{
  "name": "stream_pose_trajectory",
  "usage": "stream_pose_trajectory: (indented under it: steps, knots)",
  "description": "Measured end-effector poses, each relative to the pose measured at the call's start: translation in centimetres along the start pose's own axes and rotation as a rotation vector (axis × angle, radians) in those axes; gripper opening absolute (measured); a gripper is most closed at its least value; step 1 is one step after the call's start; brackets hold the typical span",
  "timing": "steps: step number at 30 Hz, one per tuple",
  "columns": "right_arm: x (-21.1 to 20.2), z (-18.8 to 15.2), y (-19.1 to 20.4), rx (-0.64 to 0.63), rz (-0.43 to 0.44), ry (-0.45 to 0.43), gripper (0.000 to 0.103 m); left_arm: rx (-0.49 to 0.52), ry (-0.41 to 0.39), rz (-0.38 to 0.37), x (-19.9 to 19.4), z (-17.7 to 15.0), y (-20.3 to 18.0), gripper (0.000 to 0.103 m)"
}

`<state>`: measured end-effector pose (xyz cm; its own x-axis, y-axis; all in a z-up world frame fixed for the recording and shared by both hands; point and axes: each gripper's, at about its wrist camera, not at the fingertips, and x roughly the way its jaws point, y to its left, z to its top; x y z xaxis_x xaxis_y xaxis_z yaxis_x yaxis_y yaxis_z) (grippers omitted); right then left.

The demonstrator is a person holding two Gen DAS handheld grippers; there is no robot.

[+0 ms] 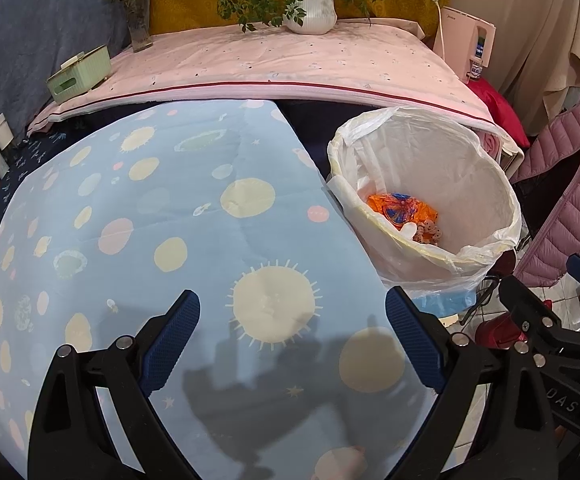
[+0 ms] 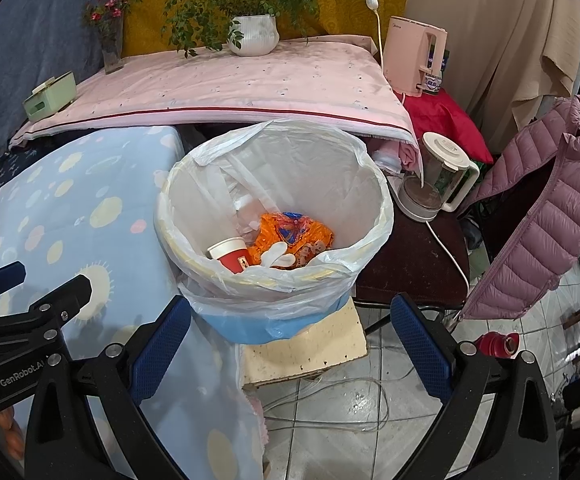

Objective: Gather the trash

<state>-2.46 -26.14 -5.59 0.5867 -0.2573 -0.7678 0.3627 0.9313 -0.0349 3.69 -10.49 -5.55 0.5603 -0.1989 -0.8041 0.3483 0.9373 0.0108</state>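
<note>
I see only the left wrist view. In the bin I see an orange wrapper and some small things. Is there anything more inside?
Observer: Yes. A red and white paper cup lies in the bin, left of the orange wrapper.
Operator: What does the bin stand on?
Observer: On a pale, stained block above the tiled floor.
Operator: Does the right hand-held gripper hold something?
Observer: No. The right hand-held gripper is open and holds nothing; the left hand-held gripper is open too.

You are looking at the bin (image 2: 273,208) standing right of the tabletop (image 2: 69,208). A cup (image 2: 231,258) and wrapper (image 2: 294,236) are lying inside it, a kettle (image 2: 436,178) sitting to its right.
</note>
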Motion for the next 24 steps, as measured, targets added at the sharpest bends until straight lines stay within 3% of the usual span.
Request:
stream_pose_trajectory:
  steps: [24]
  knots:
    - [0.20, -0.02, 0.62, 0.000, 0.007, 0.007, 0.096, 0.001, 0.015, 0.007, 0.36, -0.43, 0.84, 0.090]
